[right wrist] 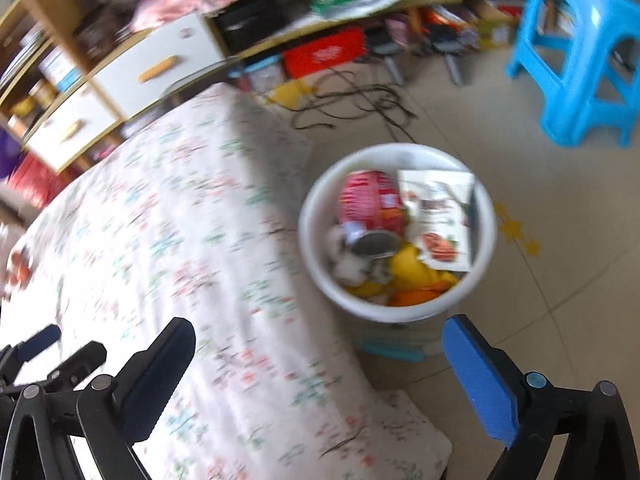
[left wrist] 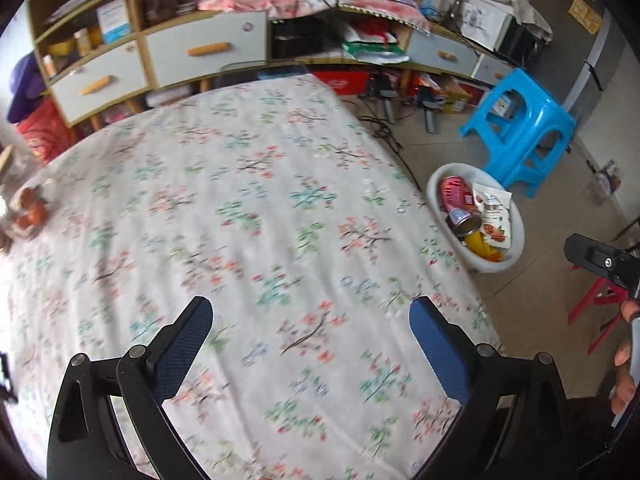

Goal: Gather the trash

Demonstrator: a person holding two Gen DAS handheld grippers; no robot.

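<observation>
A white bin (right wrist: 486, 236) stands on the floor beside the table; it also shows in the left wrist view (left wrist: 518, 222). It holds a red can (right wrist: 370, 200), a snack packet (right wrist: 438, 216), yellow peel (right wrist: 412, 270) and white wads. My left gripper (left wrist: 310, 312) is open and empty above the floral tablecloth (left wrist: 224, 208). My right gripper (right wrist: 318, 334) is open and empty, near the table's edge, short of the bin. The right gripper's body shows at the right edge of the left wrist view (left wrist: 600, 260).
A blue plastic stool (left wrist: 520, 124) stands behind the bin. Cabinets with drawers (left wrist: 200, 52) and cluttered shelves line the far wall. Cables (right wrist: 360, 100) lie on the floor. A bag of orange fruit (left wrist: 30, 212) sits at the table's left edge.
</observation>
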